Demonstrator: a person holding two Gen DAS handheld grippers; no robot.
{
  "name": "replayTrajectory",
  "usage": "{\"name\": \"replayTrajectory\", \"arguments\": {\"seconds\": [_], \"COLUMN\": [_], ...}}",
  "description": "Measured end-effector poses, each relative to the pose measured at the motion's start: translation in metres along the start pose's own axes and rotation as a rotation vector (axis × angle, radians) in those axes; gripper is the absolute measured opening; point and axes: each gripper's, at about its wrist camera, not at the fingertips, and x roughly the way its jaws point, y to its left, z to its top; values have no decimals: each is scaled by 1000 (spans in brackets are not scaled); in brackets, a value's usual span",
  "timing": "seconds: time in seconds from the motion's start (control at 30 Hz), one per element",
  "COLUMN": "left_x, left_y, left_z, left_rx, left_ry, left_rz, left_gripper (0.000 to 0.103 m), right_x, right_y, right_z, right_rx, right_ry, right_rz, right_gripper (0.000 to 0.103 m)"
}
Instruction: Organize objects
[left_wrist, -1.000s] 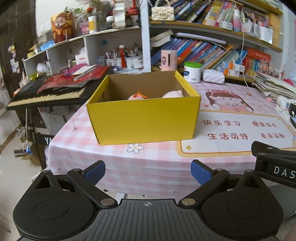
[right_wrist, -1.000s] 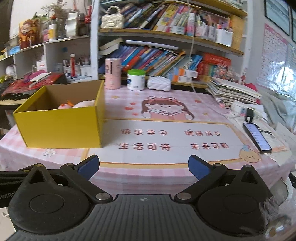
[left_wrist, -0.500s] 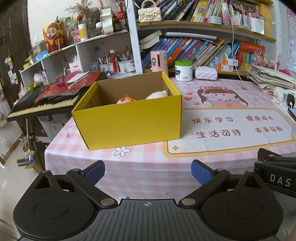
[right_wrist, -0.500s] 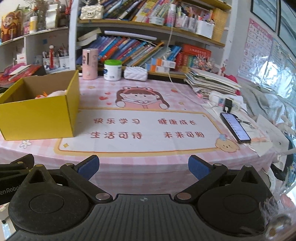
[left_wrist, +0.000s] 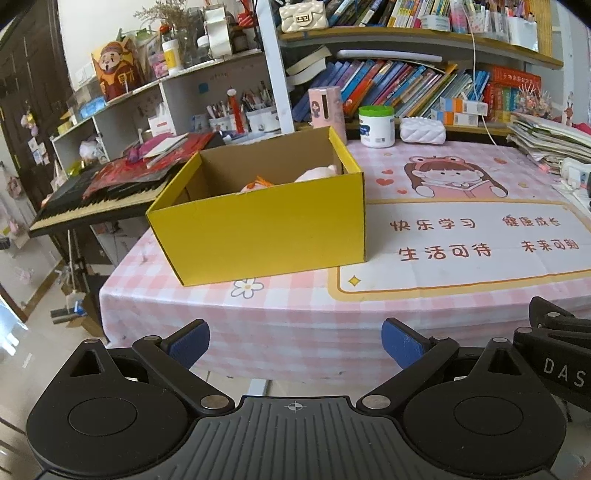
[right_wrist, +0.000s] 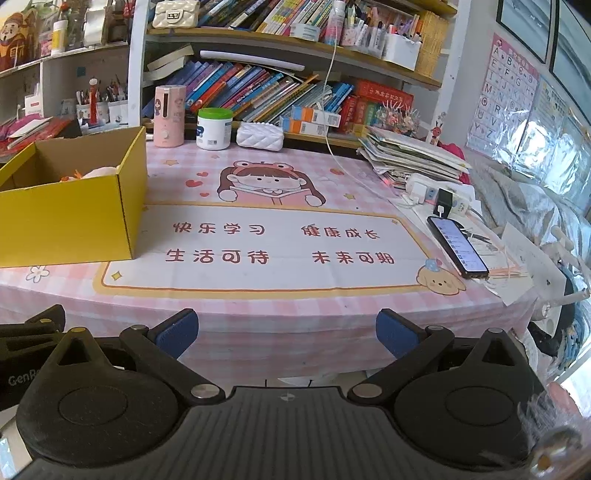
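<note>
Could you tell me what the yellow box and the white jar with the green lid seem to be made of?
The yellow box looks like cardboard: matte yellow outside, plain brown inside, thin folded walls. The white jar with the green lid is probably plastic, smooth and opaque with a printed label, though that is less certain.

left gripper (left_wrist: 294, 342): black ribbed body; round discs; blue pads; silver screws | right gripper (right_wrist: 285, 333): same; white "DAS" marking
</note>
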Motion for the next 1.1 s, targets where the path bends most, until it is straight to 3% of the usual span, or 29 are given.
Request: {"name": "replayTrajectory", "arguments": {"seconds": [0.67,1.1], "left_x": [-10,-12], "left_y": [-2,0], "left_z": [3,3], "left_rx": [-6,-24], "left_ry": [-55,-48], "left_rz": [12,2], "left_gripper": [103,103], "right_x": [2,0], "right_y": [-1,-2], "right_z": [-1,-1], "right_rx": [-8,-6], "right_ry": [15,12], "right_rz": [-42,-44], "right_gripper": [103,103]}}
